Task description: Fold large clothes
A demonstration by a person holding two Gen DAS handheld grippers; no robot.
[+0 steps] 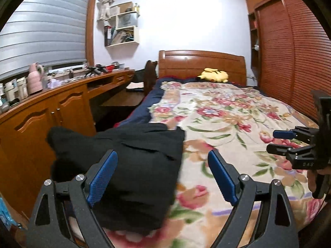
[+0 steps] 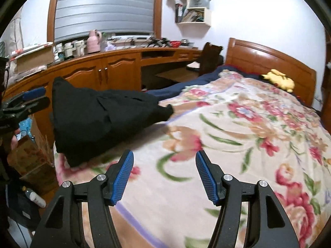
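Where legible, right hand-held gripper [image 1: 278, 142] reads "D4S".

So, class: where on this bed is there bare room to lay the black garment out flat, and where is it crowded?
The floral blanket lies bare from the black garment at the bed's near left corner up to the yellow plush toy by the headboard. The long wooden counter under the window is crowded with bottles and clutter.

I see the left gripper [image 1: 162, 161] spread wide, fingers empty, levelled forward. Right gripper [image 2: 164, 161] likewise spread wide and empty, to the right of the left one, hand [image 1: 314, 177] gripping behind it.
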